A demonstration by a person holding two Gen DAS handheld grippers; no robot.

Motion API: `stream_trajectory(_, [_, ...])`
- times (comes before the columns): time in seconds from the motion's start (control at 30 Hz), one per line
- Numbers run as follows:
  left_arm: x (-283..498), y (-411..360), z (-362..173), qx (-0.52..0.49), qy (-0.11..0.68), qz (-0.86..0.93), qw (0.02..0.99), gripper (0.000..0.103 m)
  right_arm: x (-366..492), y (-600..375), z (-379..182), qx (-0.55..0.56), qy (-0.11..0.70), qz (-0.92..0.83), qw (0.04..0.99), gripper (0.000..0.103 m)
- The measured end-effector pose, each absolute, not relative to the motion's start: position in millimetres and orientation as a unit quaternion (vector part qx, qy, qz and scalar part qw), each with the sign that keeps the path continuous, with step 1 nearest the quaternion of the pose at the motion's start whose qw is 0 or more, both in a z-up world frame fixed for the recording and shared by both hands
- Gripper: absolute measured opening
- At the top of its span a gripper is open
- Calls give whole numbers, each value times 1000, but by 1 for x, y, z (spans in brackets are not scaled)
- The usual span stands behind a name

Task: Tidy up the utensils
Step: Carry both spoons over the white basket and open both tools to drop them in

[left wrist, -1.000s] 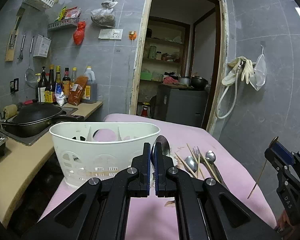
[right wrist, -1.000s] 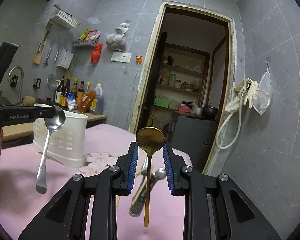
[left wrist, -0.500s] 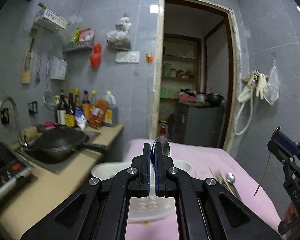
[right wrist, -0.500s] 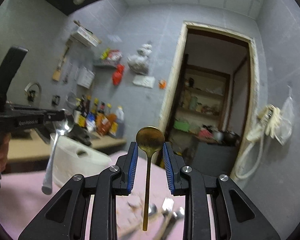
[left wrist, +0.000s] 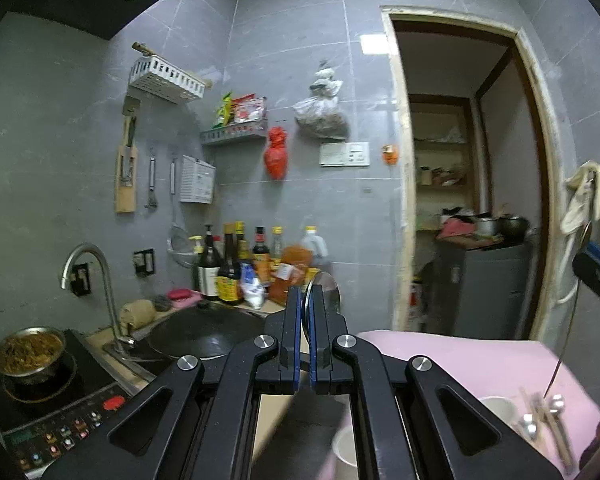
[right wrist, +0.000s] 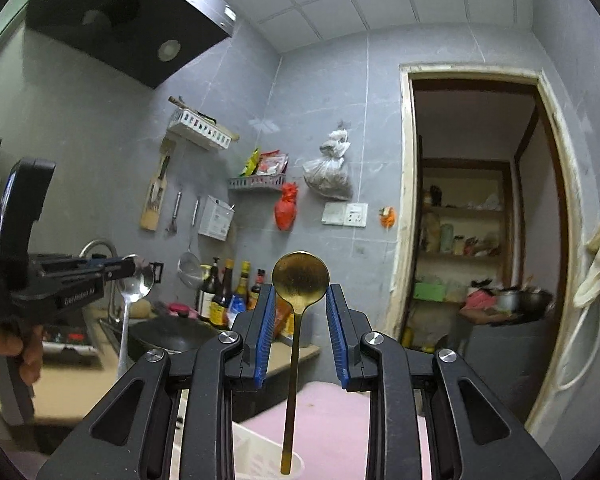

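Observation:
My left gripper [left wrist: 305, 312] is shut on a silver spoon [left wrist: 320, 300], bowl up; in the right wrist view the silver spoon [right wrist: 134, 280] hangs handle down from the left gripper [right wrist: 120, 272]. My right gripper [right wrist: 300, 312] is shut on a gold spoon [right wrist: 298, 284] by its bowl, handle hanging down over the white utensil holder [right wrist: 260, 460]. In the left wrist view the right gripper [left wrist: 596, 268] shows at the right edge with the gold spoon [left wrist: 568, 332]. The holder's rim [left wrist: 500, 406] is at the bottom.
Several utensils and chopsticks [left wrist: 548, 424] lie on the pink table [left wrist: 460, 364]. A counter on the left holds a black wok [left wrist: 204, 332], sauce bottles [left wrist: 236, 268], a tap [left wrist: 92, 276] and an induction hob with a pot [left wrist: 28, 352]. A doorway [right wrist: 480, 260] is behind.
Both grippers have risen high above the table with their spoons. The holder and the loose utensils have dropped to the bottom of both views.

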State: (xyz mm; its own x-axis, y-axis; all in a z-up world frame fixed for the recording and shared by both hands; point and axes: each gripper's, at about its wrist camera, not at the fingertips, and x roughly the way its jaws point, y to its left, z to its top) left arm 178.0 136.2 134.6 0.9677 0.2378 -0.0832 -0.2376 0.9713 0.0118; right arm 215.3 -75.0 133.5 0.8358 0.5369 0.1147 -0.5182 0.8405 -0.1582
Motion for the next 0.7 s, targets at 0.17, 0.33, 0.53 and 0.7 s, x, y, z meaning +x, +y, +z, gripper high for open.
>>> stream_trajectory(0.17, [205,138,115,8,52,139,989,1,245,-68,124,-22,-52,291,955,23])
stream_trajectory(0.33, [226,135,93,19,69,141,987,1,261,-59,102,-25,-22,297,954,23])
stream_trajectory(0.53, [237,132,68,29,88,138,986,1,270,-50,75,-45,17,304,952,23])
stream_trajectory(0.7, [239,132,54,21,108,113,988,2,272,-46,61,-62,50,313,946,23])
